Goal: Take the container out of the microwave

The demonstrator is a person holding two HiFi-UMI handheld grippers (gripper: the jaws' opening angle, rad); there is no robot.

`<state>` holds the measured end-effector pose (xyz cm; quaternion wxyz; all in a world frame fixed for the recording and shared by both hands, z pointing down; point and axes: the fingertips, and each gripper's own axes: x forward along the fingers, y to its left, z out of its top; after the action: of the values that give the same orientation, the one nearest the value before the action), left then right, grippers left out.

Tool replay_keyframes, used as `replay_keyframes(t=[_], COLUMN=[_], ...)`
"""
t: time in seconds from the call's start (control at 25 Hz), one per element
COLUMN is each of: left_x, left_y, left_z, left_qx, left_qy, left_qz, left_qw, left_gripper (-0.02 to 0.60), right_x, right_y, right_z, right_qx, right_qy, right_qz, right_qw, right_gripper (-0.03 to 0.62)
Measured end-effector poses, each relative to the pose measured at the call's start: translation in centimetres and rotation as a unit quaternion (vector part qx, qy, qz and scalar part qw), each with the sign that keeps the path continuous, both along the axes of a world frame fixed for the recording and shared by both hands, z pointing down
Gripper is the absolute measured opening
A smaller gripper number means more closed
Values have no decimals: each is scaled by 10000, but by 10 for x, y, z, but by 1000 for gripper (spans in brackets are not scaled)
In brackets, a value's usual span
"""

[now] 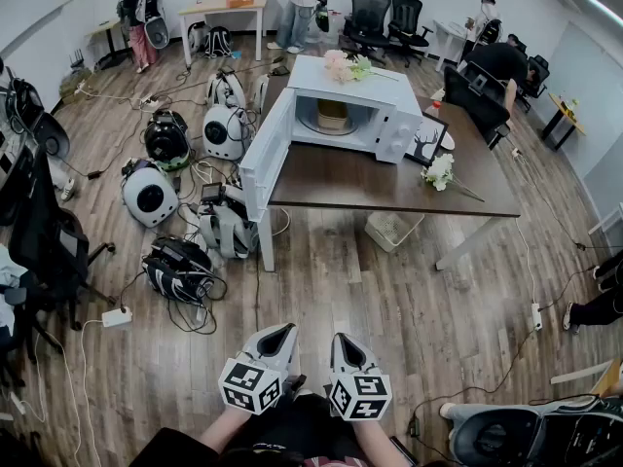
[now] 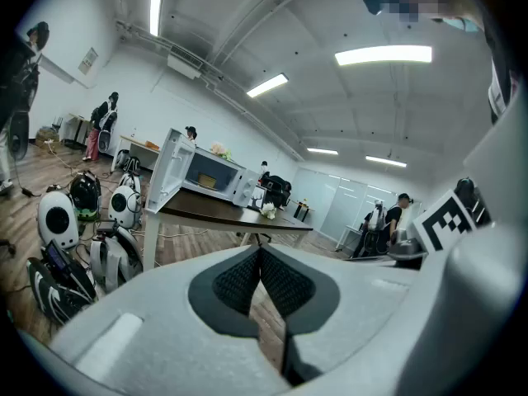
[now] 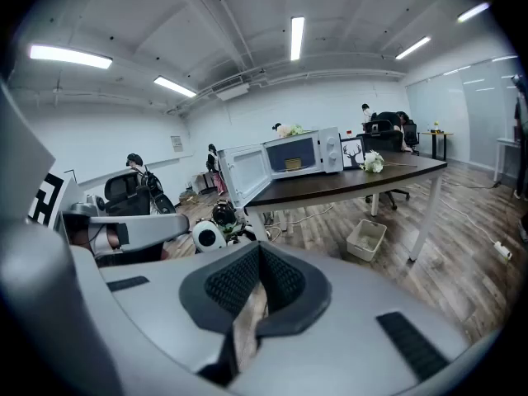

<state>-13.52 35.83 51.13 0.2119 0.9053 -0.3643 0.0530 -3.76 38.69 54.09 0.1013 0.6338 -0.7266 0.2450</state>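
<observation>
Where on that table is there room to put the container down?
On the table, the front strip between microwave and near edge is bare; so is the right end past the white flowers. Around the picture frame it's crowded.

Left claw (image 1: 280,331), right claw (image 1: 341,340) side by side — jaws together, angled down.

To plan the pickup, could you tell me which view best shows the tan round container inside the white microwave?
The head view: the tan round container sits largest and unobstructed in the open white microwave. The right gripper view shows it small and distant; the left gripper view, only a tiny speck.
</observation>
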Motion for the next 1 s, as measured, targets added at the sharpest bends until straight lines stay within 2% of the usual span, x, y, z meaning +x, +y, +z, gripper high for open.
replay_keyframes(t=[0.32,0.72,0.8,1.0], left_x=[-11,-24,-24,-21], left_y=[-9,-42,-45,-63], left_z=[-2,-3,-2,1], left_qx=[108,219,222,227], left_qy=[-20,31,-5,-36], left_qz=[82,307,353,309], left_qw=[9999,9993,9991,9993], left_gripper=[9,9,9,9], right_x=[-15,1,1,1], right_y=[-12,-34,-36,-55], right_z=[-2,0,4,8], right_qx=[114,247,173,134], right_qy=[-58,-277,-372,-481], right_qz=[43,953,965,875], right_qw=[9999,9948,9945,9949], right_gripper=[6,14,38,38])
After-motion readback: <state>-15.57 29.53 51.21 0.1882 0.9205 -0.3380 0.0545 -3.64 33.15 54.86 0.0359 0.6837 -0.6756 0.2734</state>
